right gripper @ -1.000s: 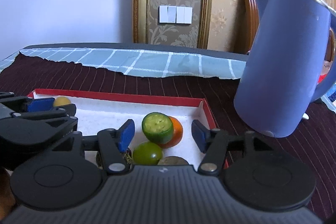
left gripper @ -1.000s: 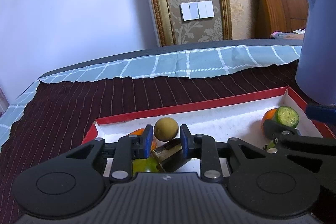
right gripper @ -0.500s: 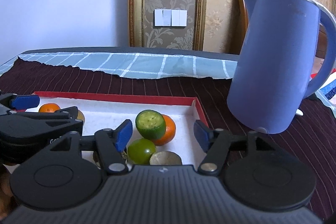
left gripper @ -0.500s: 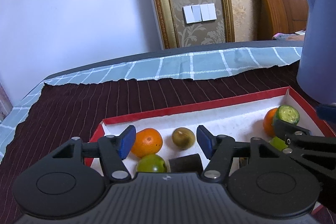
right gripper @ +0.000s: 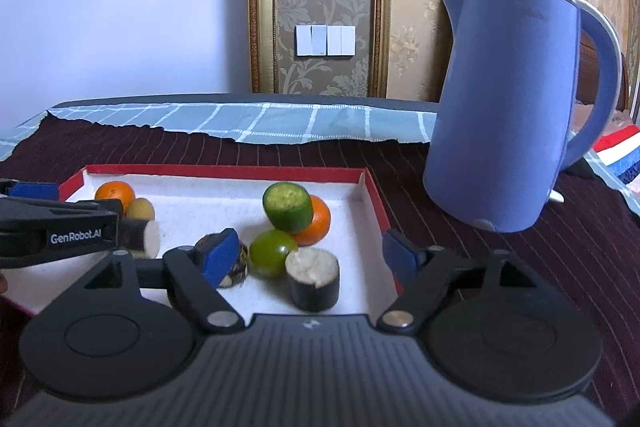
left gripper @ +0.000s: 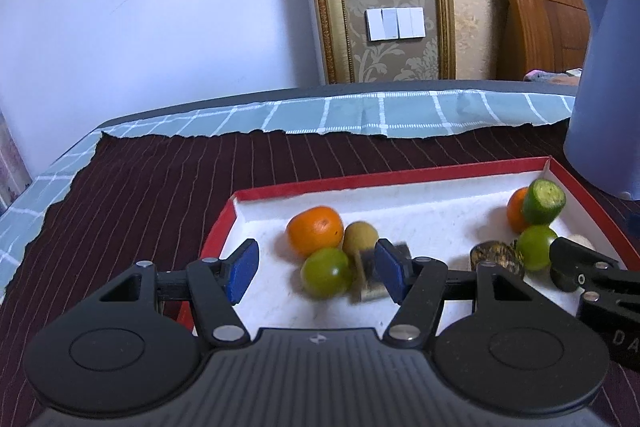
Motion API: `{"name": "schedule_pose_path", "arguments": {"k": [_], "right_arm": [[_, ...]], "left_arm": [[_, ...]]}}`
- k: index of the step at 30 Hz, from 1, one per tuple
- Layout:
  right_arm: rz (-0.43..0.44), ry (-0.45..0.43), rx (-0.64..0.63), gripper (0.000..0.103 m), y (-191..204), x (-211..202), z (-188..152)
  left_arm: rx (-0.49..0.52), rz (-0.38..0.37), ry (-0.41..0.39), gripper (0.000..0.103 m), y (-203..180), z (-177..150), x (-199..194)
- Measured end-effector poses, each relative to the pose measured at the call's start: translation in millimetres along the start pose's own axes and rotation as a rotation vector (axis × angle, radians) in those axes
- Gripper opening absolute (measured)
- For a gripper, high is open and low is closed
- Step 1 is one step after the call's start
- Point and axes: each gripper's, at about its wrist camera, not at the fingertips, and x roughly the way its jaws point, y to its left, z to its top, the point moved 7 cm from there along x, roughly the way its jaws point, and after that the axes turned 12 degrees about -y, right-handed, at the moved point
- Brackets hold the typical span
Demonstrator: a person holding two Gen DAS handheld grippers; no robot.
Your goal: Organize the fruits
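Blue kettle on dark striped cloth, wall switches beyond

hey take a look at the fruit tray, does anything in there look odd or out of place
Mostly tidy: the fruit sits in two clusters inside the red-rimmed tray. One oddity: the cut green piece sits tilted against the orange instead of flat. The blue kettle stands right beside the tray, unrelated to the fruit.

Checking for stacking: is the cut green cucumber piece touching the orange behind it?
Touching: in the right wrist view, the cucumber piece leans on the orange, no gap visible.
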Motion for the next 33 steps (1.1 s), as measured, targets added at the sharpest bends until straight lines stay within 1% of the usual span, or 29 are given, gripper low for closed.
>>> {"name": "schedule_pose_path", "arguments": {"k": [3, 4, 17, 21, 24, 25, 26, 28, 31, 33], "right_arm": [[0.006, -0.009, 0.007, 0.078, 1, -9, -2], [0.008, -0.012, 0.008, 0.08, 1, -11, -2], [0.031, -0.028, 0.019, 0.083, 9, -40, -12], [0.037, -0.039, 0.025, 0.086, 11, -50, -13], [0.032, -0.05, 0.01, 0.092, 13, -59, -15], [0.031, -0.054, 0.007, 0.094, 14, -62, -16], [0.03, -0.058, 0.007, 0.095, 14, -65, -16], [0.031, -0.062, 0.01, 0.098, 14, -71, -19], [0.037, -0.059, 0.013, 0.103, 13, -78, -24], [0.037, -0.05, 0.009, 0.103, 13, -81, -29]], "left_arm": [[-0.005, 0.004, -0.013, 0.063, 3, -1, -8], [-0.005, 0.001, -0.016, 0.063, 4, -2, -11], [-0.008, -0.037, -0.027, 0.063, 0, -18, -45], [0.0, -0.025, -0.047, 0.063, 0, -19, -56], [-0.012, -0.033, -0.058, 0.063, 0, -20, -66], [-0.016, -0.037, -0.059, 0.065, 0, -22, -69], [-0.017, -0.042, -0.058, 0.071, 0, -23, -72], [-0.017, -0.044, -0.06, 0.076, 1, -28, -77], [-0.009, -0.047, -0.058, 0.076, 1, -34, -82], [-0.014, -0.056, -0.053, 0.076, 2, -38, -85]]}}
